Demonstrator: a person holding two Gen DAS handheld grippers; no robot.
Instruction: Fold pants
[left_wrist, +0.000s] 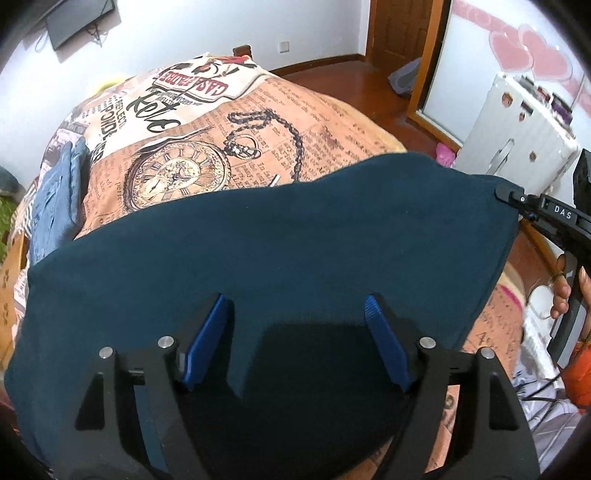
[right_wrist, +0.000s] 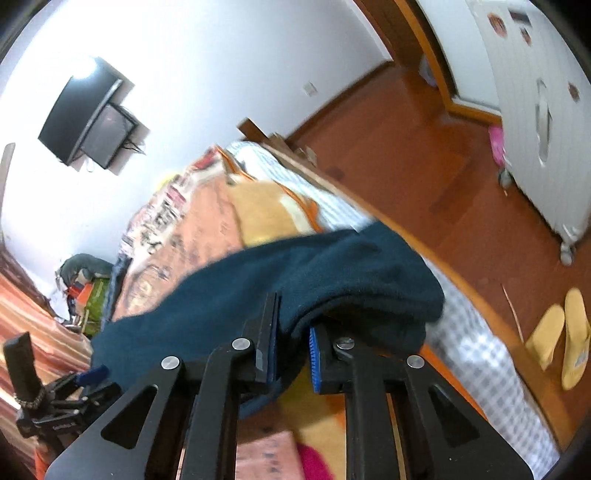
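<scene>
Pants (left_wrist: 258, 251): dark teal, soft knit, spread broad across the near part of the bed (left_wrist: 325, 122), one end reaching the bed's right edge. Fabric lies mostly flat in the left wrist view; at the right edge it is lifted and bunched.

Right gripper (right_wrist: 291, 350): fingers (right_wrist: 267, 332) pinching a fold of the pants at that right-edge end, cloth draped over and between them. In the left wrist view its tip meets the far right corner of the cloth.

Left gripper (left_wrist: 295, 332): fingers (left_wrist: 207, 332) spread apart, held over the pants; whether the tips touch the cloth cannot be told. Nothing gripped.

Step in hand, as judged: a fold is under way, with one end raised to be carried across the rest. Next move calls for the left fingers to close on the matching near corner, so both corners travel together and the edge lands even; a one-sided lift would likely skew the fold.

Bed cover: newspaper print with pocket watch (left_wrist: 177, 173) and chain. Blue garment (left_wrist: 55, 199) at the bed's left edge. White suitcase (left_wrist: 517, 144) on the wood floor beyond the right edge. Yellow slippers (right_wrist: 561, 339) on the floor. Television (right_wrist: 81, 114) on the wall.
</scene>
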